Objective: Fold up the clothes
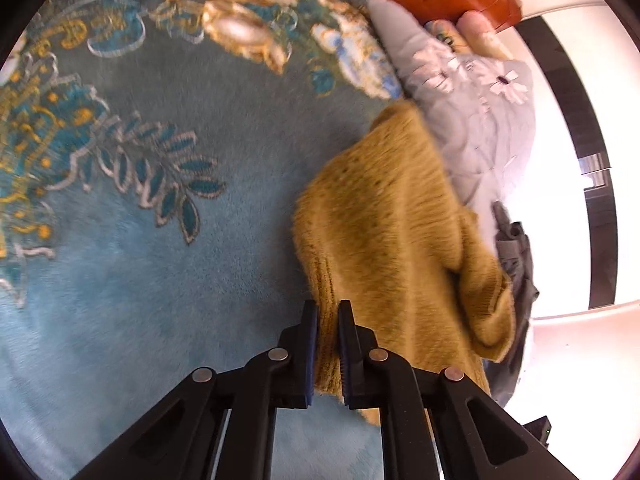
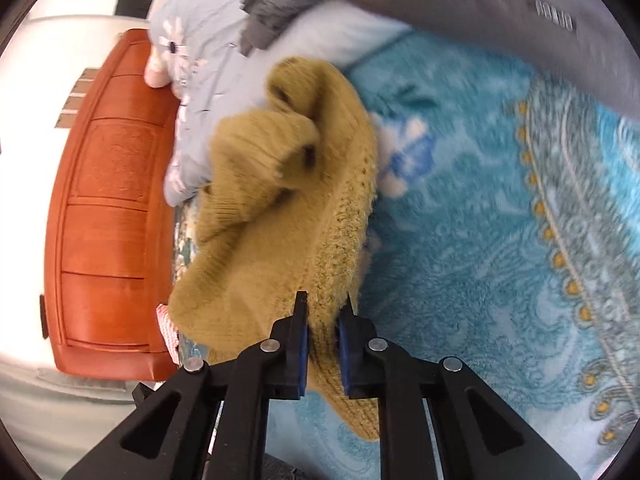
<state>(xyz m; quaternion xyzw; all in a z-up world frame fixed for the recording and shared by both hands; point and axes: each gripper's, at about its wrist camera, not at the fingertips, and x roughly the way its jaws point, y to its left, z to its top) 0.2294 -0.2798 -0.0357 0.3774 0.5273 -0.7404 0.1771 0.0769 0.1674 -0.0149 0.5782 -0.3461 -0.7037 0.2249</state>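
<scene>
A mustard-yellow knitted sweater (image 1: 392,216) hangs bunched above a blue patterned blanket (image 1: 200,240). My left gripper (image 1: 328,308) is shut on one edge of the sweater. In the right wrist view my right gripper (image 2: 323,300) is shut on another edge of the same sweater (image 2: 288,200), which droops in folds ahead of the fingers over the blanket (image 2: 500,240). The sweater's far side is hidden by its own folds.
A pale blue garment with white flowers (image 1: 472,100) lies beyond the sweater, also in the right wrist view (image 2: 192,80). A grey garment (image 2: 440,12) lies at the top. An orange wooden bed board (image 2: 108,208) borders the blanket. White floor lies beyond.
</scene>
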